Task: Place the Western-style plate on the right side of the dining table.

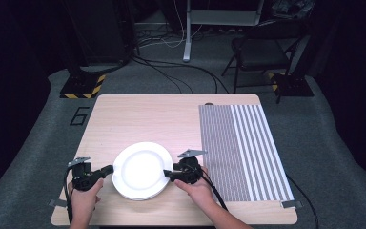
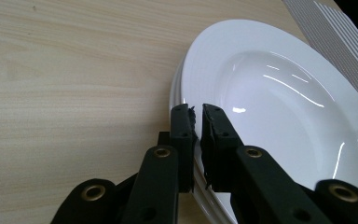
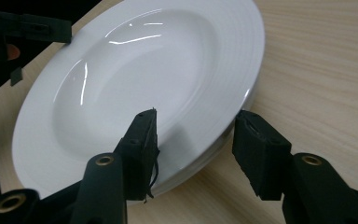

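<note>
**White plates pinched at the left rim, straddled at the right**

White, round, glazed ceramic deep plates (image 1: 140,170) lie flat in a small stack on the pale wooden table (image 1: 138,114), bowls facing up and holding nothing; being round, they have no long axis. The stack sits between the two grippers, with its left rim at the tips of the left gripper (image 1: 108,169) and its right rim at the tips of the right gripper (image 1: 167,173).

In the left gripper view the left gripper's jaws are drawn nearly together, clamped on the rim of the top plate (image 2: 279,93). In the right gripper view the right gripper (image 3: 196,140) stands partly open: one jaw lies over the top plate's rim (image 3: 135,88), the other outside the stack, apart from it.

Both hands come in low from the near table edge, with the grippers level and pointing inward at each other. A grey-and-white striped mat (image 1: 243,150) lies just beyond the right gripper's outer side.
</note>
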`<state>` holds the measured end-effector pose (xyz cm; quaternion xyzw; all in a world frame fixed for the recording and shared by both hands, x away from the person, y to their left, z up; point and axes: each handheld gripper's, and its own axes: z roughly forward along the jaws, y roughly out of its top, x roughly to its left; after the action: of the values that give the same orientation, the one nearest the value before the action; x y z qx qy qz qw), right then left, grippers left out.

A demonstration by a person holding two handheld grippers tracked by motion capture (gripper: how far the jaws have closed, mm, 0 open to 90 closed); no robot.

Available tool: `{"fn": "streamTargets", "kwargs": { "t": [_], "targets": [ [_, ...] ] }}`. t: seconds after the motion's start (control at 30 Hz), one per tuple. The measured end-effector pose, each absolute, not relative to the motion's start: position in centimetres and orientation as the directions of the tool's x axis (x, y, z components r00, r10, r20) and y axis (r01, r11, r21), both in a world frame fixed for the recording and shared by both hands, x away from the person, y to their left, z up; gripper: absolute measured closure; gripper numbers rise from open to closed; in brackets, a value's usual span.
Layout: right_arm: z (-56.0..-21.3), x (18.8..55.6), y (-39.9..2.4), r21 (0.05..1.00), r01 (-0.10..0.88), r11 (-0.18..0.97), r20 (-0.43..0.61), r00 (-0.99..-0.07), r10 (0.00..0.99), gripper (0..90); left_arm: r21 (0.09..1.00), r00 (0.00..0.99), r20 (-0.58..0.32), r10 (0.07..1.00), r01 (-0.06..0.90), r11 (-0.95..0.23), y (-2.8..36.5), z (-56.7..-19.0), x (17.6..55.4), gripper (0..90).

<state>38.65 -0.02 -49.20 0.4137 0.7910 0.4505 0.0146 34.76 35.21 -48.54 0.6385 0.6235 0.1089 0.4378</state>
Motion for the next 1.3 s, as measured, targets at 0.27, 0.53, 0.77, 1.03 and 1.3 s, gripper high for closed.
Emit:
{"fn": "streamTargets", "kwargs": {
  "t": [0.27,0.53,0.77,1.03,1.3],
  "targets": [
    [-49.3,38.4,0.1,0.73,0.638,0.246,0.348,-0.656,0.67,48.9,0.696,0.199,-0.413,0.889,0.699,0.167,35.2,-48.6,34.8,83.3],
    [-48.7,38.3,-0.3,0.738,0.641,0.211,0.369,-0.644,0.67,50.5,0.693,0.205,-0.403,0.892,0.705,0.151,34.9,-48.7,34.9,84.0],
    [-48.4,38.5,-0.8,0.739,0.647,0.189,0.381,-0.632,0.675,50.6,0.69,0.215,-0.407,0.888,0.709,0.145,34.4,-48.8,35.0,83.8],
    [-48.0,38.6,-1.3,0.745,0.645,0.169,0.384,-0.623,0.681,51.7,0.684,0.218,-0.385,0.897,0.72,0.118,33.5,-48.7,35.1,82.3],
    [-48.0,38.5,-1.2,0.744,0.647,0.166,0.39,-0.622,0.679,52.4,0.678,0.208,-0.376,0.903,0.725,0.116,33.3,-48.5,35.2,81.1]
  ]
}}
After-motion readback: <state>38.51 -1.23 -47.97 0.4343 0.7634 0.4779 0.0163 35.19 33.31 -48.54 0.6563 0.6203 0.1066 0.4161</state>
